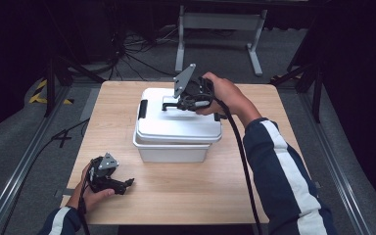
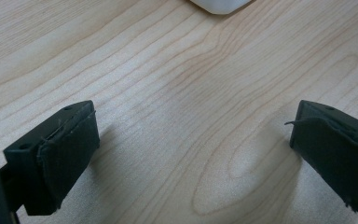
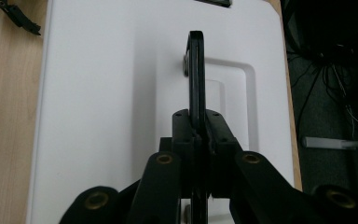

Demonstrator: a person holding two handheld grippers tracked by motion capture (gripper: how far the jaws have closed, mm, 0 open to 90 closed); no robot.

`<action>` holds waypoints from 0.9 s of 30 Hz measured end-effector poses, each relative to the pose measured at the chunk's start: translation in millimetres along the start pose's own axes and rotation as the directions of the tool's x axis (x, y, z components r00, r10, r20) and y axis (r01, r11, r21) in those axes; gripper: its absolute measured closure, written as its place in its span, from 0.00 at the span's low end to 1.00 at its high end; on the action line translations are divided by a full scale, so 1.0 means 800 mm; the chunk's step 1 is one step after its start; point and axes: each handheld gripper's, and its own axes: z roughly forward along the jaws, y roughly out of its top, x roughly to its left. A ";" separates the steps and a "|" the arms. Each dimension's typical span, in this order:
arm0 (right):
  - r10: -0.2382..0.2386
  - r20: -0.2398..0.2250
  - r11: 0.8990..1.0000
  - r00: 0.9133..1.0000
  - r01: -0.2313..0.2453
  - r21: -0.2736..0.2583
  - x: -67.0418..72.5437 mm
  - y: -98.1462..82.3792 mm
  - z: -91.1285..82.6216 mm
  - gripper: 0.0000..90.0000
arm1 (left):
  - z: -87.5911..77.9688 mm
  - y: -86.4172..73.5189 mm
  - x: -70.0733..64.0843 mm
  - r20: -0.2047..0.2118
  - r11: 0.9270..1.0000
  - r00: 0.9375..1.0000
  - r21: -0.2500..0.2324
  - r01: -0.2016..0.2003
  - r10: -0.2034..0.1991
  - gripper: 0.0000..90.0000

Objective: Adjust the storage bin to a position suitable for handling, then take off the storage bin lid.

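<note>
A white plastic box (image 1: 171,147) with a white lid (image 1: 176,125) stands in the middle of the wooden table (image 1: 210,188). Its black carrying handle (image 1: 169,104) is swung up from the lid. My right gripper (image 1: 182,104) is shut on that handle; in the right gripper view the thin black handle (image 3: 196,70) runs upright between the closed jaws of the right gripper (image 3: 196,126) above the lid (image 3: 102,93). My left gripper (image 1: 127,184) rests low at the table's front left, open, the left gripper (image 2: 191,144) with bare wood between its pads (image 2: 70,154).
A black latch (image 1: 142,108) sits on the lid's left end. The box's corner (image 2: 220,5) shows at the top of the left gripper view. A grey metal stand (image 1: 220,29) and cables (image 1: 127,54) lie on the floor beyond the table's far edge.
</note>
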 end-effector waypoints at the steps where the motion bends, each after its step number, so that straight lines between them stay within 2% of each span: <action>1: 0.000 0.000 1.000 1.000 0.000 0.000 0.000 0.000 0.000 0.94 | 0.000 0.000 0.000 0.000 1.000 1.000 0.000 0.000 0.000 0.02; 9: 0.007 0.020 1.000 1.000 -0.007 -0.001 0.001 -0.024 -0.019 0.94 | 0.001 0.000 0.000 0.010 1.000 1.000 -0.002 0.005 -0.005 0.01; 16: 0.041 0.041 0.999 0.998 -0.042 0.011 0.007 -0.058 -0.044 0.94 | 0.002 0.000 0.000 0.008 1.000 1.000 -0.009 0.005 -0.005 0.01; 18: 0.038 0.042 0.999 0.998 -0.038 0.006 0.007 -0.065 -0.049 0.94 | 0.002 0.000 0.000 0.008 1.000 1.000 -0.008 0.003 -0.003 0.01; 22: 0.060 0.054 0.998 0.997 -0.061 0.012 0.007 -0.084 -0.062 0.94 | 0.002 0.000 0.000 0.011 1.000 1.000 -0.002 0.009 -0.009 0.01; 24: 0.067 0.062 0.998 0.996 -0.068 0.014 0.007 -0.092 -0.066 0.94 | 0.002 0.001 0.001 0.009 1.000 1.000 -0.006 -0.002 0.002 0.01; 27: 0.082 0.067 0.996 0.994 -0.083 0.013 0.005 -0.105 -0.072 0.94 | 0.002 0.000 0.000 0.011 1.000 1.000 -0.002 0.009 -0.009 0.01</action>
